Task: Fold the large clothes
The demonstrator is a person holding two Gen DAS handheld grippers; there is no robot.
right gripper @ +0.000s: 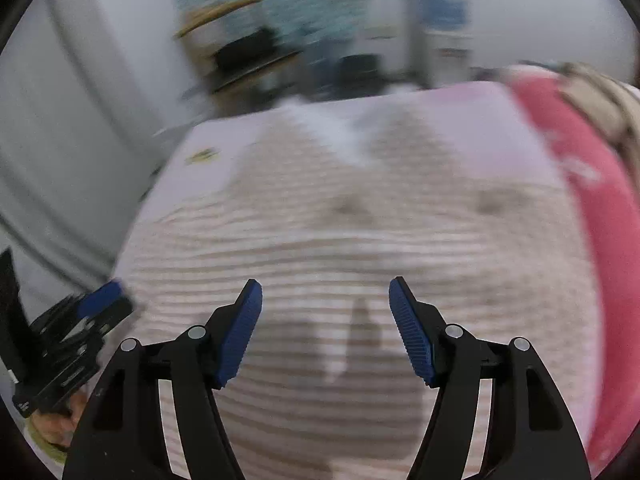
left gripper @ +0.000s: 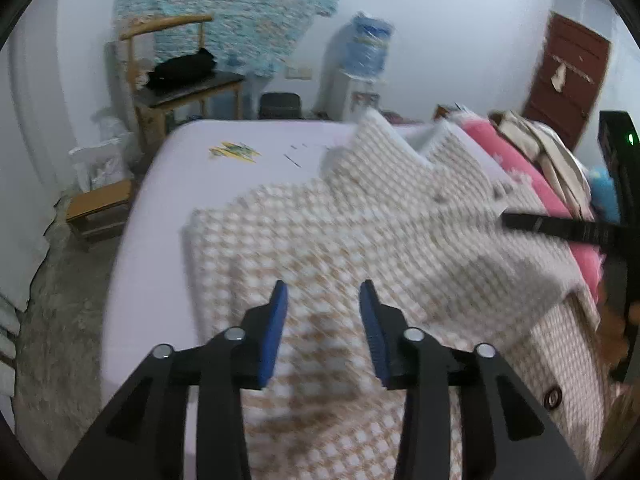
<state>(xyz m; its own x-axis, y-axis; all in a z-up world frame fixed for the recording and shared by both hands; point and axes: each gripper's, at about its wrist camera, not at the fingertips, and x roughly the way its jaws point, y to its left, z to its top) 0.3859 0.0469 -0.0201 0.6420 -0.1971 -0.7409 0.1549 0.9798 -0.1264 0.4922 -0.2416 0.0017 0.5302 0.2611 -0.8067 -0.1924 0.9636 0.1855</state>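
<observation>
A large beige-and-white checked garment (left gripper: 360, 220) with dark buttons lies spread on a pale lilac bed (left gripper: 160, 220), its collar end toward the far side. My left gripper (left gripper: 323, 292) hovers over the garment's near part, open, with nothing between its blue pads. In the blurred right wrist view the same garment (right gripper: 320, 220) fills the middle, and my right gripper (right gripper: 325, 284) stands open above it, holding nothing. The left gripper's blue pad (right gripper: 100, 295) shows at the left edge there. The right gripper's black body (left gripper: 616, 184) is at the right edge of the left wrist view.
A pink cloth (left gripper: 532, 184) and a heap of beige clothes (left gripper: 552, 148) lie along the bed's right side. Beyond the bed stand a wooden chair (left gripper: 180, 72) with a black item, a water dispenser (left gripper: 360, 64) and a brown door (left gripper: 568, 80). A low wooden stool (left gripper: 100, 208) sits on the floor left.
</observation>
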